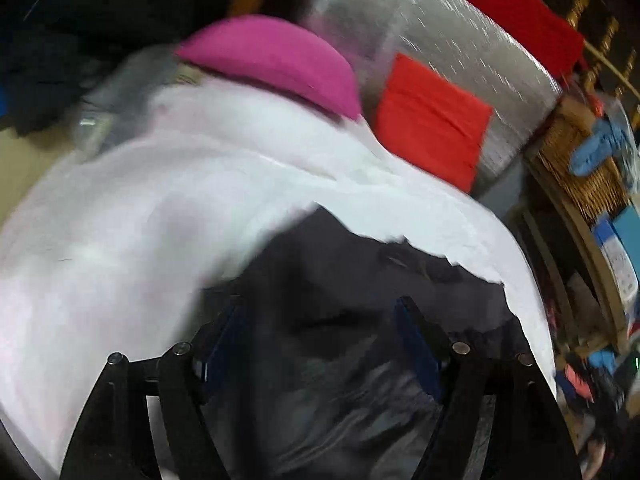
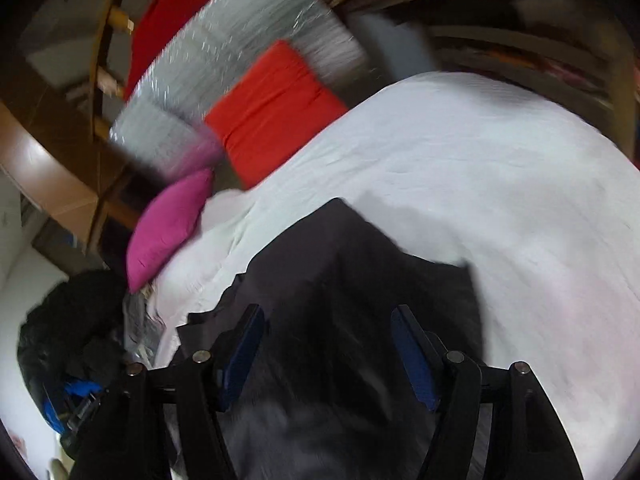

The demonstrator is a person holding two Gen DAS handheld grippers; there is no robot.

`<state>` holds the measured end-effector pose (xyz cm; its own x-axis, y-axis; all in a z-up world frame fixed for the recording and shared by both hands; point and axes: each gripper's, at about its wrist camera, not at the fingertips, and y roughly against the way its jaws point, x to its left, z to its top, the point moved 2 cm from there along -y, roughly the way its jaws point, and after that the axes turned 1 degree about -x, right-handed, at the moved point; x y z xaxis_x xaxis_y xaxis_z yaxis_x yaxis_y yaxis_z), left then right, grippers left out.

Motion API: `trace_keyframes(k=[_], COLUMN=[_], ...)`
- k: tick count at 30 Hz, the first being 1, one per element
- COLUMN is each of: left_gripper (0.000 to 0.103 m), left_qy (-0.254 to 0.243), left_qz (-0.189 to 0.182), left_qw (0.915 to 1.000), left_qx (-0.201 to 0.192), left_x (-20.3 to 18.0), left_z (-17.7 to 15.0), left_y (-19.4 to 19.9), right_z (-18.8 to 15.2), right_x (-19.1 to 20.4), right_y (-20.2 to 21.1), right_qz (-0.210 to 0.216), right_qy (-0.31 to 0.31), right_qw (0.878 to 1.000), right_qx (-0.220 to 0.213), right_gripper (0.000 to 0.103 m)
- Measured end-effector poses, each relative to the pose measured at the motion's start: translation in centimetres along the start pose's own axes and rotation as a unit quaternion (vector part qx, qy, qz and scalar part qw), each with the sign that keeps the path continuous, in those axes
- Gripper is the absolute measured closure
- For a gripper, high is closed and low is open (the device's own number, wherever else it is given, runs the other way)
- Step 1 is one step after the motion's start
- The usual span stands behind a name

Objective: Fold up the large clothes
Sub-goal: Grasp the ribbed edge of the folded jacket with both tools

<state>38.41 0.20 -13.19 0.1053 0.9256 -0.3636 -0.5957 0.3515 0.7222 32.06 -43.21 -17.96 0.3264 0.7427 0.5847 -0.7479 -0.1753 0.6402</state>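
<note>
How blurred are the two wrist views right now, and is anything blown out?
Left wrist: heavy motion smear, white sheet overexposed, dark garment nearly featureless. Right wrist: streaked too, sheet bright, garment murky, strong fisheye bending.

- A bed with a white sheet (image 2: 480,168) filled most of both views.
- A magenta pillow (image 1: 276,60) lay at the bed's head end, and a red cushion (image 1: 432,120) sat beside it.
- Behind the bed's cushions stood a silvery quilted panel (image 1: 440,36).
- A wicker shelf (image 1: 576,168) stood off the bed's side.
- Wooden furniture (image 2: 60,168) stood beyond the bed's pillow; blur hid its details.
</note>
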Motion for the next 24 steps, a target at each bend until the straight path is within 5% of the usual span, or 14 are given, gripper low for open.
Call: trace_keyframes(k=[10, 15, 19, 22, 24], left_gripper=[0.028, 0.058, 0.087, 0.092, 0.094], left_qy=[-0.082, -0.161, -0.174, -0.195, -0.209], left_qz=[0.007, 0.013, 0.022, 0.03, 0.031], left_qw=[0.9943, 0.9828, 0.9774, 0.9735, 0.9715], left_qx=[0.068, 0.09, 0.118, 0.116, 0.106], left_x=[-3.4, -5.2, -4.9, -5.3, -5.7], left_z=[3.1, 3.0, 2.3, 2.0, 2.0], left_y=[-9.2, -11.5, -13.9, -14.6, -14.6], right_z=[6.8, 7.3, 6.6, 5.9, 5.5], right_x=[1.6, 1.9, 2.8, 3.6, 4.4], right_y=[-9.7, -15.0, -17.3, -17.5, -17.6], right_qz=[-0.06, -0.074, -0.106, -0.112, -0.126], right_qy=[0.057, 0.087, 0.134, 0.166, 0.199], right_qw=[0.996, 0.99, 0.981, 0.976, 0.969], right_qx=[0.035, 0.085, 0.092, 0.082, 0.078], right_gripper=[0.033, 0.033, 0.033, 0.035, 0.062])
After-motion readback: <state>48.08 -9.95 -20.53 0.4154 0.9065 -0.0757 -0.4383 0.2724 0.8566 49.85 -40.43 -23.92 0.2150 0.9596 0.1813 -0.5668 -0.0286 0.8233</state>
